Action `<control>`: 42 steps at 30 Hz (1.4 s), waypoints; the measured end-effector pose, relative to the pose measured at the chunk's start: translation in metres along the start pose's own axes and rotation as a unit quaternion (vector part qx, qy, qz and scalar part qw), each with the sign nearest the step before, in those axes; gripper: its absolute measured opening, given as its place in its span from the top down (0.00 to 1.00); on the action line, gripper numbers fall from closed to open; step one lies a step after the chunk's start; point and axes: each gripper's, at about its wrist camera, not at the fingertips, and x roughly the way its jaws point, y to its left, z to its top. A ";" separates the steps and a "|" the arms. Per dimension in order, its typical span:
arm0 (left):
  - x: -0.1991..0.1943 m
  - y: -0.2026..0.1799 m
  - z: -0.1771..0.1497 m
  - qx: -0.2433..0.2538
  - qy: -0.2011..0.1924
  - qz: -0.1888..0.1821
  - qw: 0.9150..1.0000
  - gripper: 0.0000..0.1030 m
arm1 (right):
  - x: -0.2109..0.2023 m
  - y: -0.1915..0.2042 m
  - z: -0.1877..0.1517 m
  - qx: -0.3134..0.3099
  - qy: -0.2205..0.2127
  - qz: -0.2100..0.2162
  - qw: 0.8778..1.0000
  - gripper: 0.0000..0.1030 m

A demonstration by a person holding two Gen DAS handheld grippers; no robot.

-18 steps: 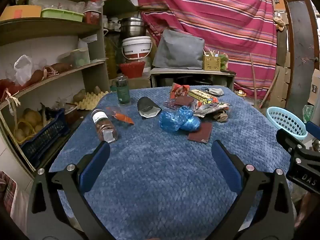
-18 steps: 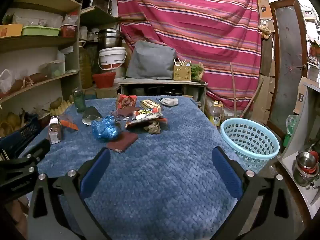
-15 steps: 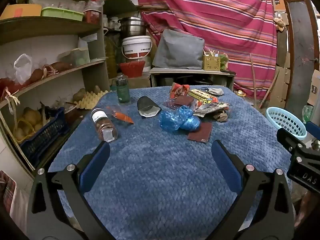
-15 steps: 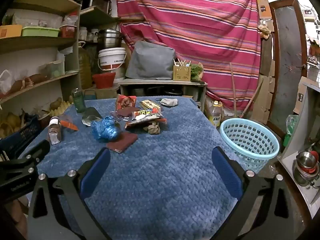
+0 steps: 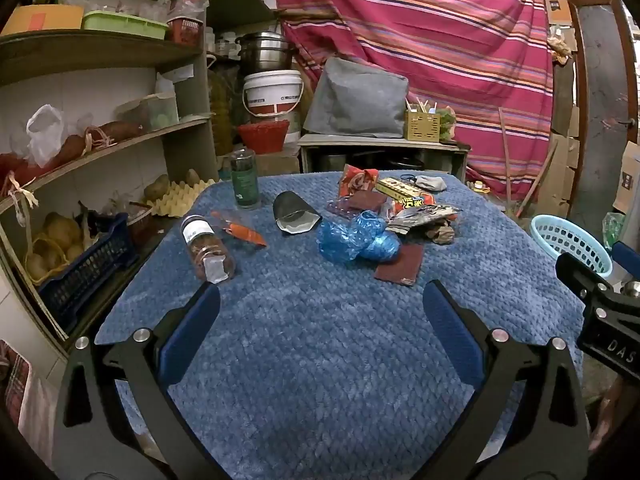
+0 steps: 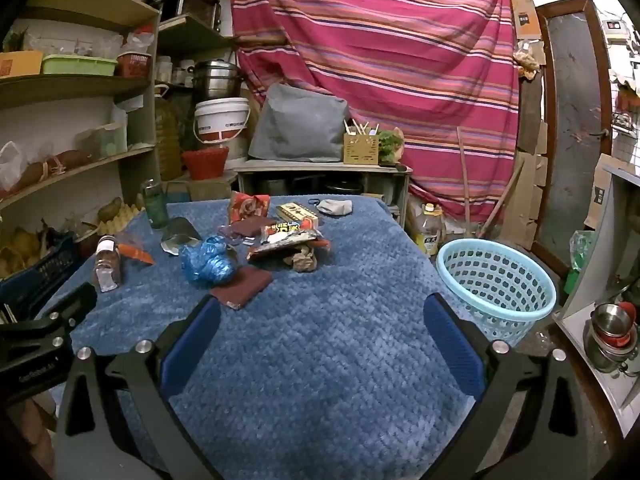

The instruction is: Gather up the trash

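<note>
Blue-quilted desk (image 5: 320, 340) before a striped red curtain (image 5: 440, 48), seen from the left wrist: left gripper (image 5: 320, 304) spread wide and empty over bare cloth, trash heaped mid-desk around a crumpled blue bag (image 5: 356, 240), a tipped jar (image 5: 206, 248) at left, only a sliver of the light-blue basket (image 5: 568, 240) at right. From the right wrist: right gripper (image 6: 320, 312) likewise agape and empty, same blue bag (image 6: 206, 262) ahead-left, whole basket (image 6: 496, 284) standing on the floor beside the desk (image 6: 320, 360).
</note>
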 end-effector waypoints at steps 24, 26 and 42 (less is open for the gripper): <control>-0.001 -0.005 0.000 -0.008 -0.001 -0.003 1.000 0.05 | 0.001 -0.003 0.001 -0.001 0.001 -0.003 1.000 0.04; -0.001 -0.005 0.000 -0.008 -0.001 -0.004 1.000 0.05 | 0.001 -0.003 0.000 0.000 0.001 -0.003 1.000 0.04; -0.004 -0.001 0.002 -0.010 -0.003 -0.006 1.000 0.05 | 0.002 -0.003 -0.001 -0.001 0.001 -0.004 1.000 0.04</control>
